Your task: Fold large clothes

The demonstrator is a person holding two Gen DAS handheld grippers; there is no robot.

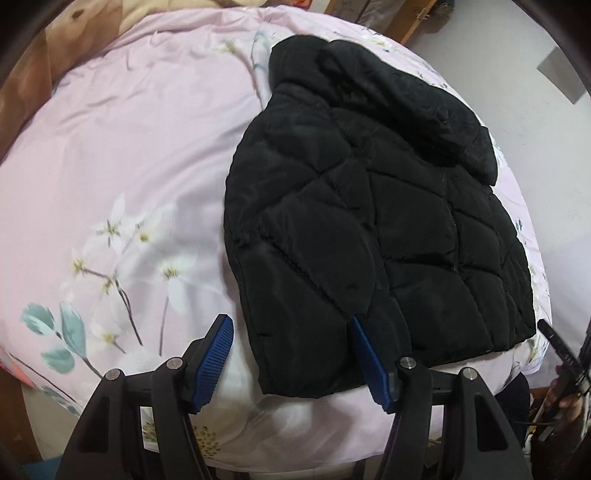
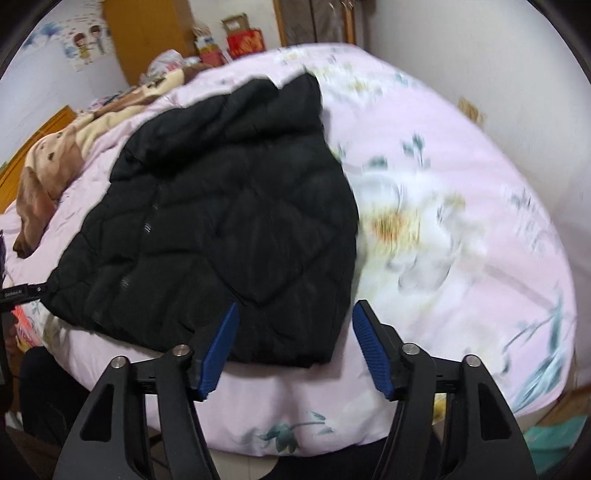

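Note:
A black quilted hooded jacket (image 1: pixel 369 221) lies flat on the pink floral bed cover (image 1: pixel 122 147), hood at the far end, sleeves folded in over the body. My left gripper (image 1: pixel 291 328) is open, its blue pads spread on either side of the jacket's near left hem corner, not touching it. In the right wrist view the jacket (image 2: pixel 229 206) lies left of centre. My right gripper (image 2: pixel 293 317) is open, its pads straddling the jacket's near right hem corner above the bed cover (image 2: pixel 461 206).
A brown and cream blanket (image 2: pixel 55 155) lies at the bed's head, by wooden furniture (image 2: pixel 147 33) with boxes. White walls lie beyond the bed. The bed's near edge is just below both grippers. The other gripper's black frame (image 1: pixel 565 362) shows at the right.

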